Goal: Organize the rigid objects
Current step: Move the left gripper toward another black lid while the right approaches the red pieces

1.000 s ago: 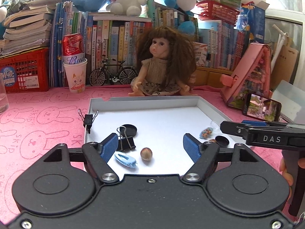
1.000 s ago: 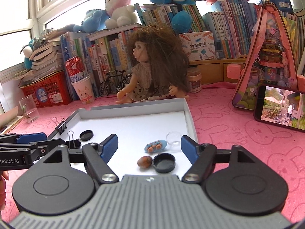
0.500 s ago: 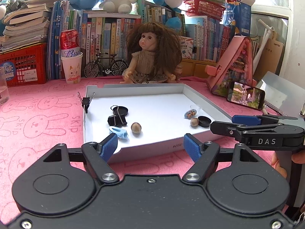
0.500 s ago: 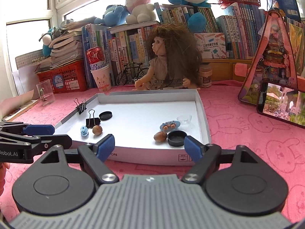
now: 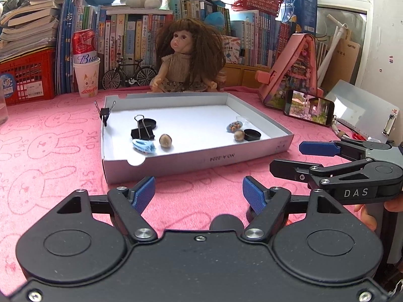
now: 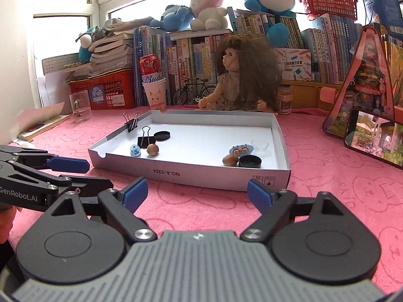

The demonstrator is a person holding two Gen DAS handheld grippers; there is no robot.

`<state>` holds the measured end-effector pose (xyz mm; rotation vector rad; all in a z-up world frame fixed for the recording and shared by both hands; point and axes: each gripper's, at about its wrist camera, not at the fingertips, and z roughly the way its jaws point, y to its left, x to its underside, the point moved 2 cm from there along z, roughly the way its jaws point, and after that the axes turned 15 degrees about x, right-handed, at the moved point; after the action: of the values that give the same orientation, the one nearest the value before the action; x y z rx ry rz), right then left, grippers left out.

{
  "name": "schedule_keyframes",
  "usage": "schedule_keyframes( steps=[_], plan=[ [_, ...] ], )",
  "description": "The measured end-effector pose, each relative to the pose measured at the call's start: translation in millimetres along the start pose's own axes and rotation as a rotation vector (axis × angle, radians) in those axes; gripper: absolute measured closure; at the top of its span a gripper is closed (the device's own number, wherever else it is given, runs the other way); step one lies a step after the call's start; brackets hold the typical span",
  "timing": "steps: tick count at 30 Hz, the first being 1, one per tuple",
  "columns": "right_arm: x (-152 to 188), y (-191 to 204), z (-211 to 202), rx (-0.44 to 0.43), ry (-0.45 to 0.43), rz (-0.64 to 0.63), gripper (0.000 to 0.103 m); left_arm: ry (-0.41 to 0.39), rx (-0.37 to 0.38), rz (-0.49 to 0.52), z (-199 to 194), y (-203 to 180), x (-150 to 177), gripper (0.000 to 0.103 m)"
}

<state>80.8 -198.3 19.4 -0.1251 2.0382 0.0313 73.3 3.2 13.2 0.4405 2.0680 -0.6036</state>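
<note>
Where the white tray [image 5: 191,161] sat between our jaws a second ago, it now lies ahead on the pink cloth [image 5: 50,151], both grippers drawn back: left gripper [image 5: 199,193] apart and empty, right gripper [image 6: 196,192] opening, empty.

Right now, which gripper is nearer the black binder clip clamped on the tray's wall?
Left. The left gripper sits off the tray's near wall on the binder clip's side; the right gripper, fingers opening and empty, faces the opposite end.
</note>
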Motion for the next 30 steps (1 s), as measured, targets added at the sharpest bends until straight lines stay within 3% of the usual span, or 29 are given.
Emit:
schedule_keyframes(
  steps=[14,30],
  plan=[
    [27.6,8.0,-19.8,-0.025,0.022,-0.051,0.010,0.039,0.028,0.029,-9.6,-10.9,26.1,0.029],
    [46.6,18.8,-39.9,-0.078,0.032,-0.198,0.010,0.059,0.045,0.015,-4.3,-12.7,32.9,0.050]
  ],
)
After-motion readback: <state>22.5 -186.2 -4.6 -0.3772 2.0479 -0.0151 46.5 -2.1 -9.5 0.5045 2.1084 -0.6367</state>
